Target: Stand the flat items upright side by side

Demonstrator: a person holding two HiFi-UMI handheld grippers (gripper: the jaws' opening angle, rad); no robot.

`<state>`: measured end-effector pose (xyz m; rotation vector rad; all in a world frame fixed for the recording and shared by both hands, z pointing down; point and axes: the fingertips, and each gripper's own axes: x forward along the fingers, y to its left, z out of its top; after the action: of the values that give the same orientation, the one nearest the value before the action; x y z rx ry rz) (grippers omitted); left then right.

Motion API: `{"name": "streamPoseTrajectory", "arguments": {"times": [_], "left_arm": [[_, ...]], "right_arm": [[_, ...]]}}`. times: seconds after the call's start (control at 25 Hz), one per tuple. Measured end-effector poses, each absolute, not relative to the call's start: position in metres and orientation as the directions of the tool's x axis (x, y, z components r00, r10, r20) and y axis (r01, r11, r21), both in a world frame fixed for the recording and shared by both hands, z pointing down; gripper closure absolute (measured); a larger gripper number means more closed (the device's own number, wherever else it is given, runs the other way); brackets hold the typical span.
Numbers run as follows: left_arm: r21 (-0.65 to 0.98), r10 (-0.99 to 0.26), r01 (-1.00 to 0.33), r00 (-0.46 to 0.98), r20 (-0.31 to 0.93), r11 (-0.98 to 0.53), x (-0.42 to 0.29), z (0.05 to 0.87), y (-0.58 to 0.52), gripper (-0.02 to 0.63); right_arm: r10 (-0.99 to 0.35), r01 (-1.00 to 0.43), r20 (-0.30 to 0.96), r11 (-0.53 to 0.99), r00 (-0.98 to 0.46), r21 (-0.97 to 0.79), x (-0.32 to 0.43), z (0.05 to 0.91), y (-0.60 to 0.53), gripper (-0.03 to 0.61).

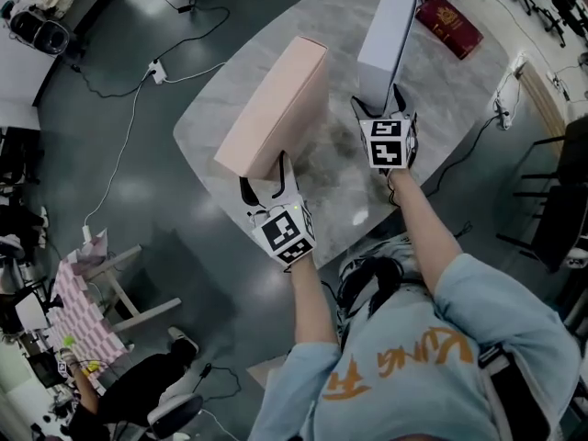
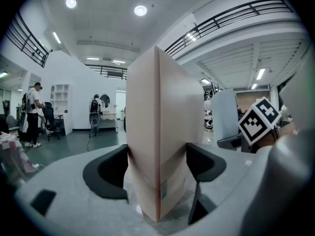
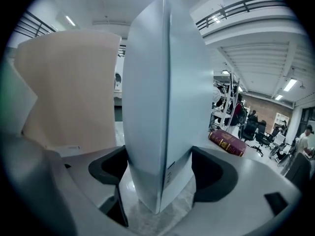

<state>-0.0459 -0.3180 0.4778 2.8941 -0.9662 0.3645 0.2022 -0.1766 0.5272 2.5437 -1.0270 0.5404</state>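
A pink box stands upright on the grey marbled table, tilted a little leftward. My left gripper holds its near end, with both pads against the box's sides. To its right, a white box stands upright, roughly parallel to the pink one. My right gripper is at its near end, and its pads touch both faces. The pink box shows to the left in the right gripper view. The right gripper's marker cube shows at right in the left gripper view.
A dark red book lies flat on the table beyond the white box, also visible as the book. The table's rounded near edge is close to my hands. Cables run across the floor on the left. A seated person is at lower left.
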Motion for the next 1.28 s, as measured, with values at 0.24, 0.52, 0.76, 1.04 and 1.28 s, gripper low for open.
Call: {"name": "streamPoseTrajectory", "arguments": {"times": [0.24,0.52,0.76,1.04,1.28], "left_arm": [[-0.006,-0.636,-0.656,0.730,0.252,-0.755,-0.039,0.477,-0.307,0.232],[-0.003,-0.713,-0.739,0.649,0.267,-0.674,-0.030,0.480,-0.288,0.230],[0.009,-0.768,-0.807,0.565,0.301,-0.590,-0.018,0.483,-0.264,0.233],[0.049,-0.810,-0.866,0.485,0.330,-0.498,-0.004,0.481,-0.245,0.245],[0.083,-0.815,-0.875,0.477,0.330,-0.478,0.021,0.480,-0.209,0.285]], "right_arm": [[-0.673,-0.805,0.469,-0.570,0.572,0.165,0.192,0.530,-0.171,0.169],[-0.772,-0.903,0.473,-0.402,0.424,0.154,0.184,0.534,-0.163,0.170],[-0.830,-0.960,0.484,-0.241,0.279,0.141,0.183,0.535,-0.142,0.171],[-0.874,-0.995,0.477,-0.065,0.096,0.080,0.183,0.531,-0.128,0.172],[-0.879,-0.997,0.473,0.076,-0.055,0.024,0.186,0.531,-0.108,0.173]]}}
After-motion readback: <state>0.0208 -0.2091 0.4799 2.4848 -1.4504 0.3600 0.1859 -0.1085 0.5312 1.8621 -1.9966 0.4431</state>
